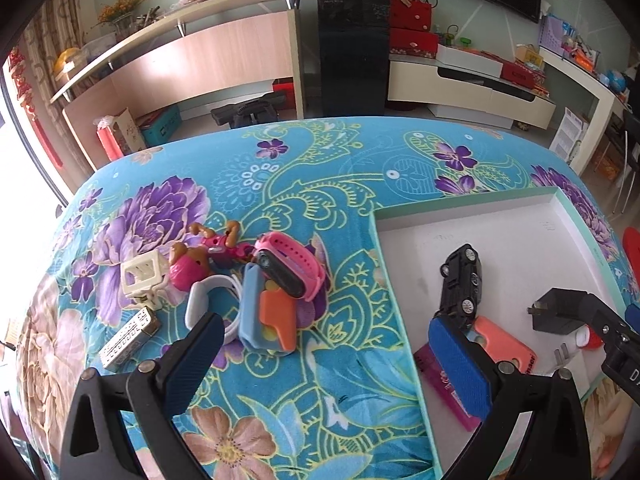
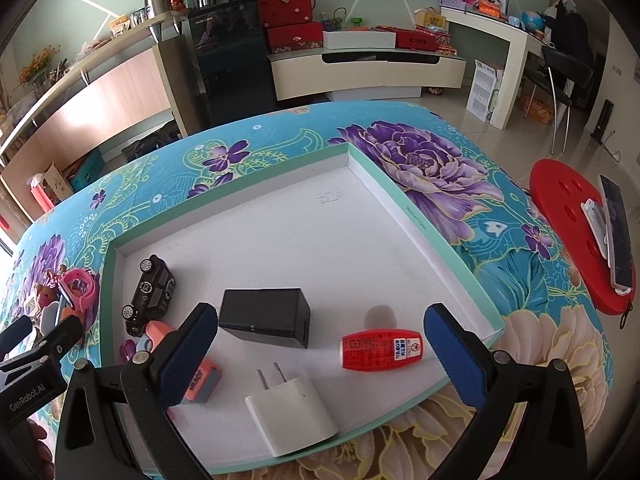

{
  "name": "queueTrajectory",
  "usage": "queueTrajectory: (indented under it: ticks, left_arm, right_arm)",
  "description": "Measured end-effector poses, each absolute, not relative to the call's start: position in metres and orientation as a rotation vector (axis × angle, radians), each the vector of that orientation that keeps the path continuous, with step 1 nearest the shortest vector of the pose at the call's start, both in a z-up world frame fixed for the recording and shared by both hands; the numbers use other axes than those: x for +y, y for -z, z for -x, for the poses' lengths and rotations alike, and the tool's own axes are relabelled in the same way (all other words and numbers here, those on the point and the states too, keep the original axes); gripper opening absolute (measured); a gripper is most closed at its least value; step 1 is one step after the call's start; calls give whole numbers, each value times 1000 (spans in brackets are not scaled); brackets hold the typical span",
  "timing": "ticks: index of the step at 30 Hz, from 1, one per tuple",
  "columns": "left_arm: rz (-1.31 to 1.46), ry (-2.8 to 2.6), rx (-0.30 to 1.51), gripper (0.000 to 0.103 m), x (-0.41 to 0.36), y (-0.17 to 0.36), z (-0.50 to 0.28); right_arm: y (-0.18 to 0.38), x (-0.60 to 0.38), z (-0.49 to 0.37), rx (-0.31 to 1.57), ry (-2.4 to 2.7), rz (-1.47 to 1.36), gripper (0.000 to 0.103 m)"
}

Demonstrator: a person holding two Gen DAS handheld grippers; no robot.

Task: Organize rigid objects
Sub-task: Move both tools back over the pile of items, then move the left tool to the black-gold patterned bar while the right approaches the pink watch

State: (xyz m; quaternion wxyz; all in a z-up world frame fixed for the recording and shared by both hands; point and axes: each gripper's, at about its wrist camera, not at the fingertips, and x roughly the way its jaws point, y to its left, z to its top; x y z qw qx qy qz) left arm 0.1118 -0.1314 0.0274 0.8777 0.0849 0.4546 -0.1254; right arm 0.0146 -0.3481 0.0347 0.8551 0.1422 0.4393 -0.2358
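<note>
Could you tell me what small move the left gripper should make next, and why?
Probably ease the left gripper forward and left toward the pile, likely the pink watch on top. Its jaws are open and empty, several items already lie in the white tray, and the pile remains on the cloth.

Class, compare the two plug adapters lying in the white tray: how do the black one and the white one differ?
The black adapter is dark and boxy, while the white adapter is pale with rounded corners. The black one lies farther into the tray; the white one sits near its front edge. In the right wrist view the white one's prongs show; the black one's do not. Both lie loose, ungripped.
</note>
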Motion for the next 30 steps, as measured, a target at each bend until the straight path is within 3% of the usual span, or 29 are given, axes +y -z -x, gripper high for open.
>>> queueTrajectory:
  ticks: [30]
  left_arm:
    - [-21,-114,1017,103,53,-31,-140]
  right_arm:
    - [-35,-192,-92,936,40,-215,103]
